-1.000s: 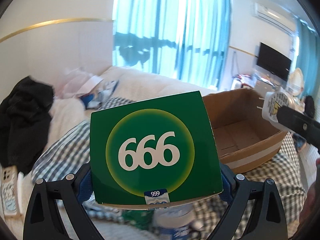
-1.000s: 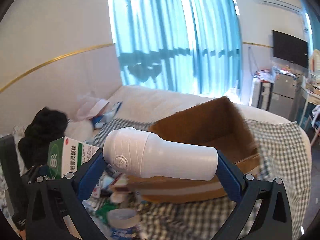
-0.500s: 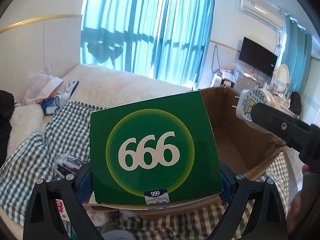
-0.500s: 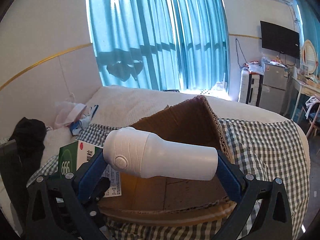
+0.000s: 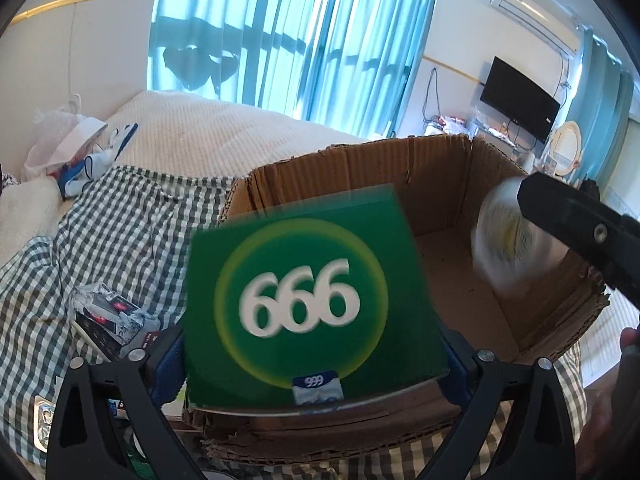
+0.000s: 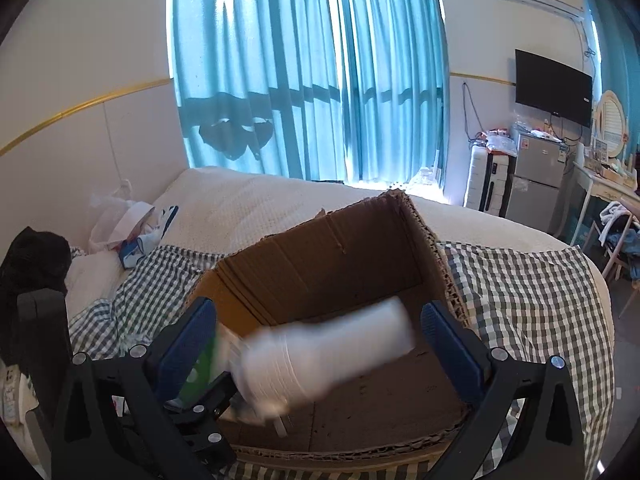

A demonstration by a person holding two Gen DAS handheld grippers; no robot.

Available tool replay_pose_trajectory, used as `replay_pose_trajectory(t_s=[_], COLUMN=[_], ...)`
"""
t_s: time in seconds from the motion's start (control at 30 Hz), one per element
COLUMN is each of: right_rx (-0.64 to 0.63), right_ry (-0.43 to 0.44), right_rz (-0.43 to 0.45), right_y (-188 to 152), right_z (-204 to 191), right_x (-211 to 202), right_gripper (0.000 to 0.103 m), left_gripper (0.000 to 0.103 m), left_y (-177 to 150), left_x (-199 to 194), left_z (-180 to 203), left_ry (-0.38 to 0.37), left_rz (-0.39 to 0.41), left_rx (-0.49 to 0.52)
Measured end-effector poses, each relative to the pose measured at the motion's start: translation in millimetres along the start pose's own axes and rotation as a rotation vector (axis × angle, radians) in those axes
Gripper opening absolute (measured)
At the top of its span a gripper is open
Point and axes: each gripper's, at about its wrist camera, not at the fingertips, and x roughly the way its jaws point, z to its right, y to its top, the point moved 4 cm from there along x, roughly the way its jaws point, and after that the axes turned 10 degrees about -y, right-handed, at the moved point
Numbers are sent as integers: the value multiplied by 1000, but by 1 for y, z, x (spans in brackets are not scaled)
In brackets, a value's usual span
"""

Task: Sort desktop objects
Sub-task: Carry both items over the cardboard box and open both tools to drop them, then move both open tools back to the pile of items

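Right wrist: fingers [image 6: 320,344] spread wide, blurred white bottle [image 6: 324,356] (tilted) loose over cardboard box [image 6: 340,256].

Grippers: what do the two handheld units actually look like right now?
Both match: the left gripper and the right gripper have matte black, triangulated plastic finger frames fastened with silver screws, and flat blue pads lining the inner faces. No cables or sleeves are visible.

Both the left gripper [image 5: 314,354] and the right gripper [image 6: 320,344] have black, angular plastic arms with triangular cut-outs. Silver screws stud their upper edges. Their fingers [image 6: 448,350] carry flat dark-blue pads.
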Motion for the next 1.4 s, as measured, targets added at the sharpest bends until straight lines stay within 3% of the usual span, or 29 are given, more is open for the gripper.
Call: replay_pose_trajectory(t_s=[0.23, 0.47, 0.63, 0.73, 0.87, 1.17, 1.27, 1.4], right_rx=[30, 46, 93, 91, 15, -55, -61, -87], right_ry=[11, 41, 75, 123, 116, 187, 175, 150], right_rz=[32, 41, 38, 0, -47, -111, -125, -155], right_y=[4, -8, -28, -55, -103, -134, -144, -155], right_z=[11, 10, 5, -8, -37, -101, -112, -117], right_x=[-23, -53, -74, -84, -98, -99, -94, -85], right_gripper=[103, 103, 103, 103, 103, 103, 103, 103], left_gripper=[103, 103, 103, 103, 103, 103, 103, 103], left_y=[6, 11, 25, 29, 0, -94, -108, -113], left_x=[-17, -62, -97, -119, -141, -159, -167, -169], left_z=[9, 8, -7, -24, -54, -136, -152, -166], left_ry=[19, 44, 72, 133, 139, 195, 244, 217], left_rz=[6, 59, 92, 123, 148, 37, 17, 0], left_rx=[20, 39, 64, 47, 41, -25, -33, -76])
